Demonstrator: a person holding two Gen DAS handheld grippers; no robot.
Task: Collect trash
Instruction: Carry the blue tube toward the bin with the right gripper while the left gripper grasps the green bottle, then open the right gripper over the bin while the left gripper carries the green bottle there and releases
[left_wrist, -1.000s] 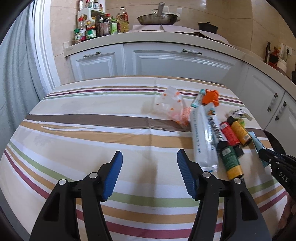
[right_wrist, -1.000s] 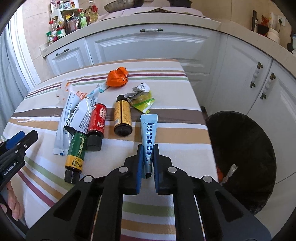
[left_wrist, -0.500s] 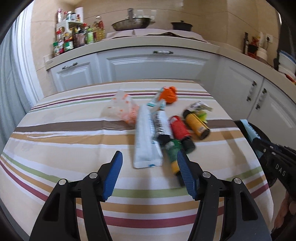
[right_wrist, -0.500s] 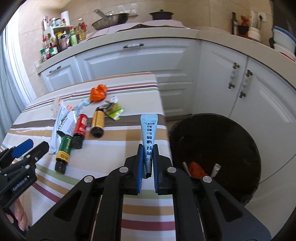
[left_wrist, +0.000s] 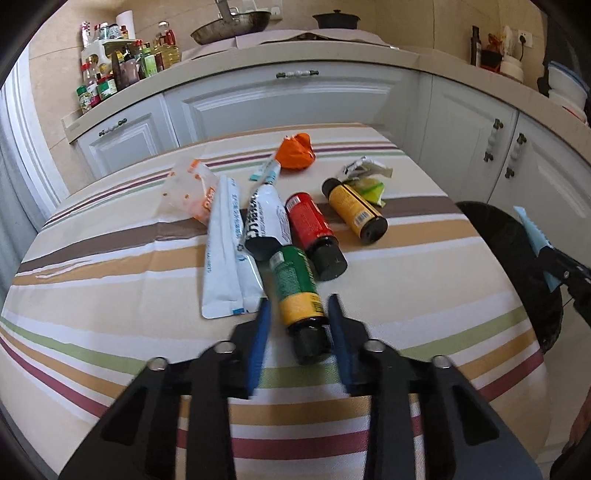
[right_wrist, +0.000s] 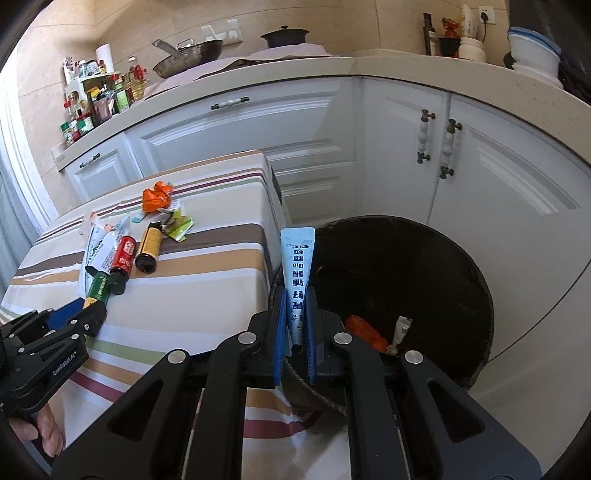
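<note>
On the striped tablecloth (left_wrist: 110, 258) lies a heap of trash. A green bottle (left_wrist: 295, 288) with a yellow band and black cap lies between the blue pads of my left gripper (left_wrist: 299, 314). Its jaws are closing, and a narrow gap still shows beside the left pad. My right gripper (right_wrist: 295, 295) is shut on a light blue tube (right_wrist: 295, 258) and holds it over the near rim of the black bin (right_wrist: 443, 258). In the left wrist view that blue tube (left_wrist: 533, 230) shows at the right edge, over the bin (left_wrist: 509, 236).
Beyond the green bottle lie a red bottle (left_wrist: 310, 225), a yellow bottle (left_wrist: 352, 208), a white tube (left_wrist: 267, 218), a long white packet (left_wrist: 225, 251), an orange wrapper (left_wrist: 295, 151), a clear bag (left_wrist: 188, 192) and a green wrapper (left_wrist: 369, 181). The bin holds an orange scrap (right_wrist: 364, 328). White cabinets stand behind.
My left gripper has moved right to the bottles and its jaws have narrowed around the green one. The right gripper has carried the blue tube off the table to over the bin.
</note>
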